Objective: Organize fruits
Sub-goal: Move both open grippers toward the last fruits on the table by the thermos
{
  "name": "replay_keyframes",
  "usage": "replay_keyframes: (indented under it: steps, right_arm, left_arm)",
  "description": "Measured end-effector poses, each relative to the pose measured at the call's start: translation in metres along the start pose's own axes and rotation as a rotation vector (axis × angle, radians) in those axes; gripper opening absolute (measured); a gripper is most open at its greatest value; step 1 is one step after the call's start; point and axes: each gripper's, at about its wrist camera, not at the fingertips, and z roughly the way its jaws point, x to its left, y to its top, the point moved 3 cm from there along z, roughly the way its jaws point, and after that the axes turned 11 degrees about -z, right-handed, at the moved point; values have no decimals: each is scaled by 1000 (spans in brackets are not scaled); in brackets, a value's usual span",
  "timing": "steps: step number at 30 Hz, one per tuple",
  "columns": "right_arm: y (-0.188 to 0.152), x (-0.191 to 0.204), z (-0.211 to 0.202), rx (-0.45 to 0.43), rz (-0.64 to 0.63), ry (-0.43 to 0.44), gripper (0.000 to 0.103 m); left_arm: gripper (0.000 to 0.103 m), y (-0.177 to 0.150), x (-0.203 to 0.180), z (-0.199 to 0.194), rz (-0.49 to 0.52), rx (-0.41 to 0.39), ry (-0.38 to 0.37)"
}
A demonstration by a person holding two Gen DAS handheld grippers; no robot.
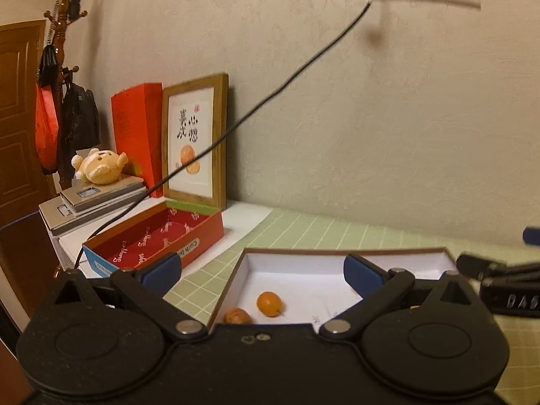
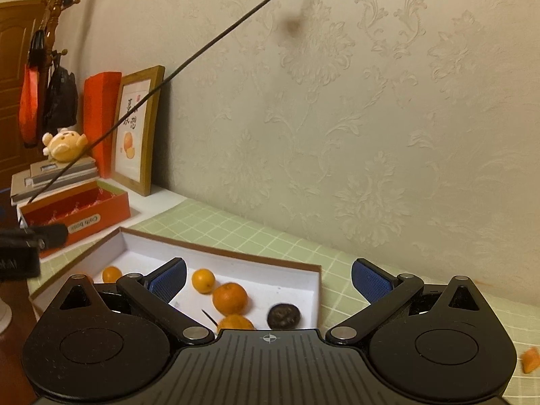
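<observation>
A shallow white box (image 1: pixel 303 270) (image 2: pixel 141 246) lies on the green checked tablecloth. In the left wrist view it holds a small orange fruit (image 1: pixel 269 303) and a brown walnut-like fruit (image 1: pixel 238 316). My left gripper (image 1: pixel 261 271) hovers open above that end, nothing between its fingers. The right wrist view shows several oranges in the box, among them a big one (image 2: pixel 230 298) and a small one (image 2: pixel 203 280), plus a dark round fruit (image 2: pixel 283 316). My right gripper (image 2: pixel 268 278) is open over the box's right end. An orange piece (image 2: pixel 529 359) lies on the cloth at far right.
A red open box (image 1: pixel 158 236) (image 2: pixel 74 209) stands left of the white box. Behind it lean a framed picture (image 1: pixel 195 141), a red bag (image 1: pixel 138 131) and a plush toy (image 1: pixel 99 165) on stacked scales. A black cable (image 1: pixel 270 98) hangs from the wall socket.
</observation>
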Motion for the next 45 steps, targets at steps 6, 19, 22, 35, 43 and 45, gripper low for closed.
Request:
replay_keyframes:
  steps: [6,19,22,35,43,45]
  right_arm:
    - [-7,-18,-31,-2,9,-33,103]
    - [-21,-44,-85,-13,-24,-89,103]
    - [-26,-50,-93,-7,-38,-95,103]
    - [-52,-103,-132,8,-13,-218,103]
    - [-81,-142,-145,60,40,-304,103]
    - [-86,-151,-147,62,57,-314,103]
  left_arm:
    - [97,4,-7,-29,-70,-25,-54]
    - [97,-12,-63,-54,14,-20,-217]
    - [97,-14,-76,-57,23,-16,-250]
    - [97,-33,-125,-70,62,2,-360]
    - [94,-60,-174,-73,115,43,-443]
    - [93,-67,-187,-73,124,52,-453]
